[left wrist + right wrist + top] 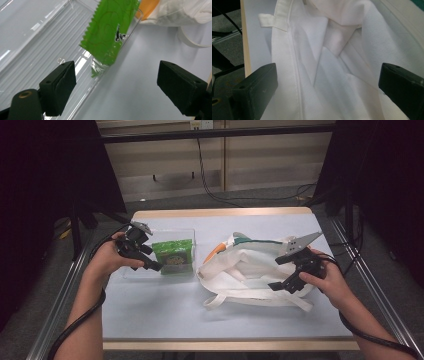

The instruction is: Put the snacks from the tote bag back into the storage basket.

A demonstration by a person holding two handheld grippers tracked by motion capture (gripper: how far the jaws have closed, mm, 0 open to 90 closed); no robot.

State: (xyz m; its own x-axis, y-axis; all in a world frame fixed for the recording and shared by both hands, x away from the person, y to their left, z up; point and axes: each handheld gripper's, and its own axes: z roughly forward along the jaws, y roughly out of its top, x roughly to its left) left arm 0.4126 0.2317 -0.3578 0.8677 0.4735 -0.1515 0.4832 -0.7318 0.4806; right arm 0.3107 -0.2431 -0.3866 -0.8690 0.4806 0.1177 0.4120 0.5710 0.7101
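Green packet (173, 256) in clear tray (131, 272), at 9 o'clock from white cloth bag (250, 270) on surface (165, 310); left gripper (150, 260) just beside packet, jaws apart, nothing between; right gripper (286, 272) over bag, jaws apart, not clamping cloth.

Green snack packet (173, 256) sits left of centre in the high view, inside a clear plastic tray (150, 272), leaning on the tray's right wall with its crimped zigzag edge showing. In the left gripper view it slants through the upper middle. White cloth bag (250, 270) lies slumped at centre-right, mouth gaping, straps trailing toward the bottom.
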